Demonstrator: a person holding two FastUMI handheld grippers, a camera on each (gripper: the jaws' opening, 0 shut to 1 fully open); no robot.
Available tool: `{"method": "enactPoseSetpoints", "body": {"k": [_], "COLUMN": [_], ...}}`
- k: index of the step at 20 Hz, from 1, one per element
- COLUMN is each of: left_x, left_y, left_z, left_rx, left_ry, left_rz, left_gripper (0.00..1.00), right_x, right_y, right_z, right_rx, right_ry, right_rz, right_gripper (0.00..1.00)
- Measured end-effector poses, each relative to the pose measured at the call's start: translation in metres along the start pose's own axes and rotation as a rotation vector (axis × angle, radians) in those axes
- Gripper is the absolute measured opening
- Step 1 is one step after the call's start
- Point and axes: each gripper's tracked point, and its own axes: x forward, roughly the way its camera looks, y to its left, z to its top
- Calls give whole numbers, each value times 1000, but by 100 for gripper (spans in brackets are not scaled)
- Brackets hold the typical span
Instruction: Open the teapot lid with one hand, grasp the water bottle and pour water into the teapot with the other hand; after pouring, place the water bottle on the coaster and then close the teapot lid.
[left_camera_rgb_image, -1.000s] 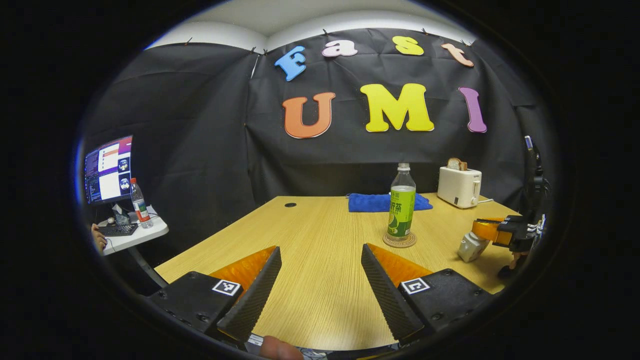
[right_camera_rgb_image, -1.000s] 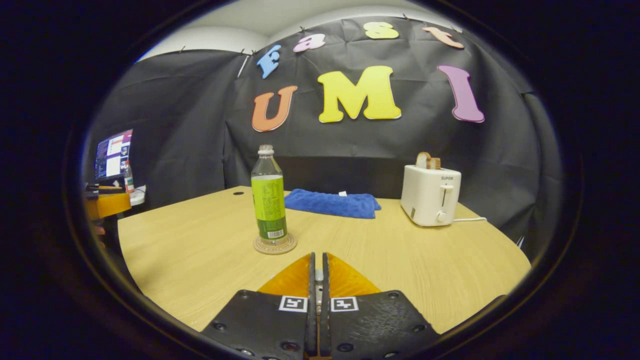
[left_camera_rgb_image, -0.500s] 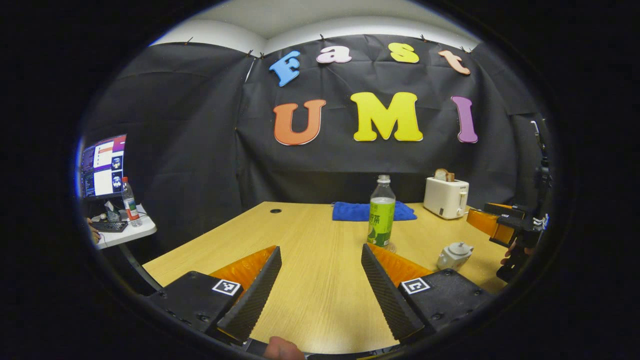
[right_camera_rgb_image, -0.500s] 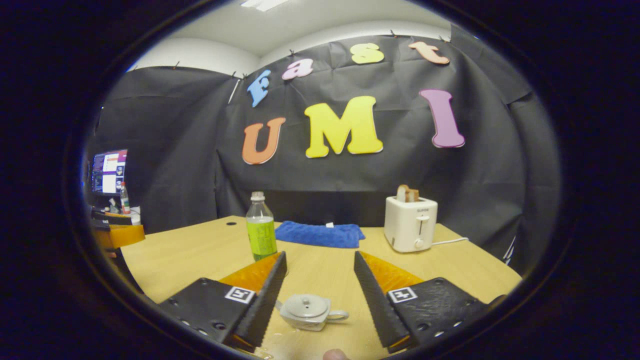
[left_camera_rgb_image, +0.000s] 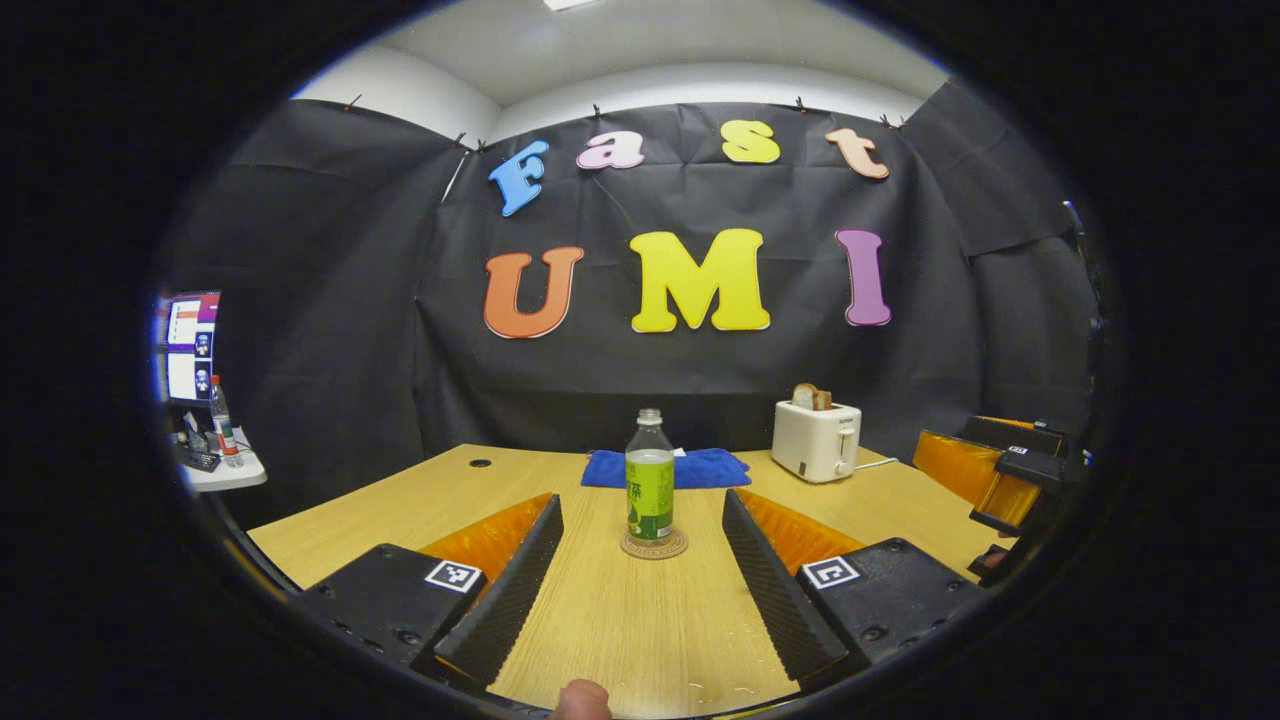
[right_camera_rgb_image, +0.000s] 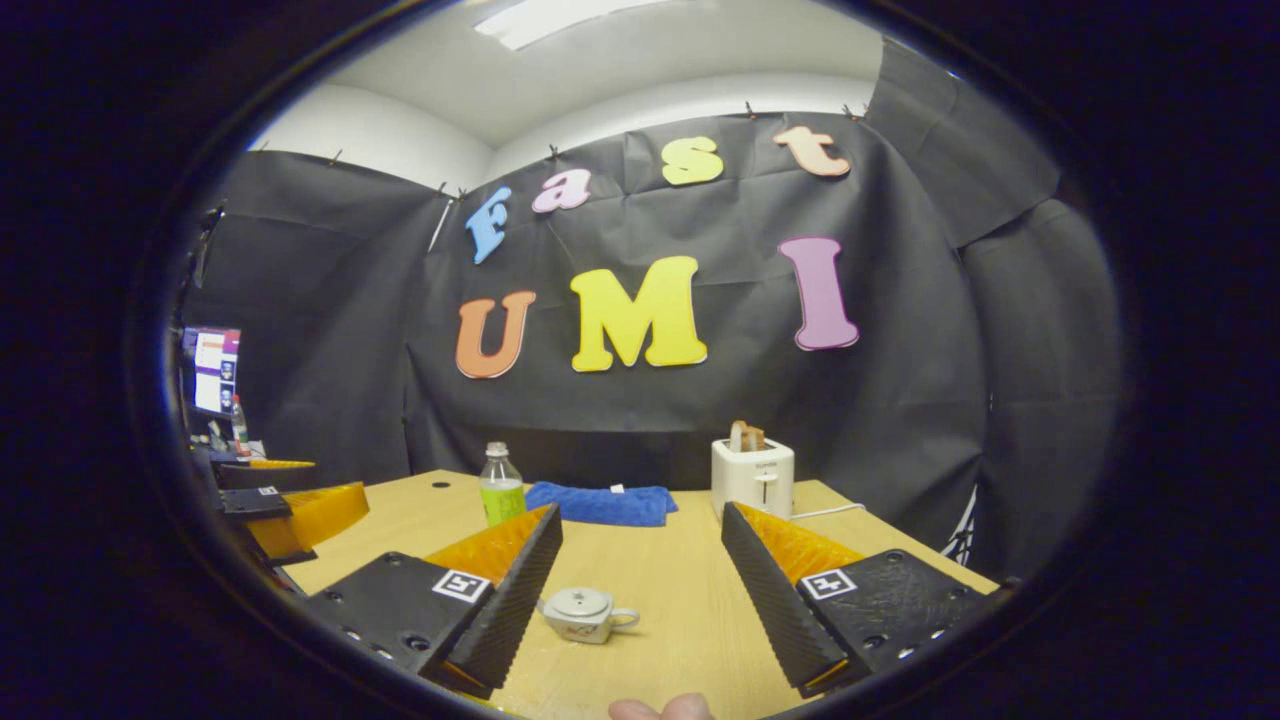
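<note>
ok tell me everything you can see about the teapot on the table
The teapot is small, squat and pale grey-white, looking ceramic. Its lid, with a little knob, sits closed on top, and a loop handle points right in the right gripper view. It stands upright on the wooden table, ahead between the open right gripper's fingers, untouched.
</note>
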Motion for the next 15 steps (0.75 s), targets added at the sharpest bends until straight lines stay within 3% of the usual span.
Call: {"method": "enactPoseSetpoints", "body": {"k": [7, 15], "left_x": [-22, -30], "left_y": [-26, -18], "left_z": [11, 24], "left_rx": [-15, -40], "left_ry": [-33, -74], "left_rz": [-19, -22], "left_gripper": [100, 100], "right_x": [-42, -46], "right_y": [5, 5], "right_z": [5, 10], "right_rx": [-30, -47], "right_ry": [-46, -62], "right_rz": [-23, -57], "right_gripper": [96, 96]}}
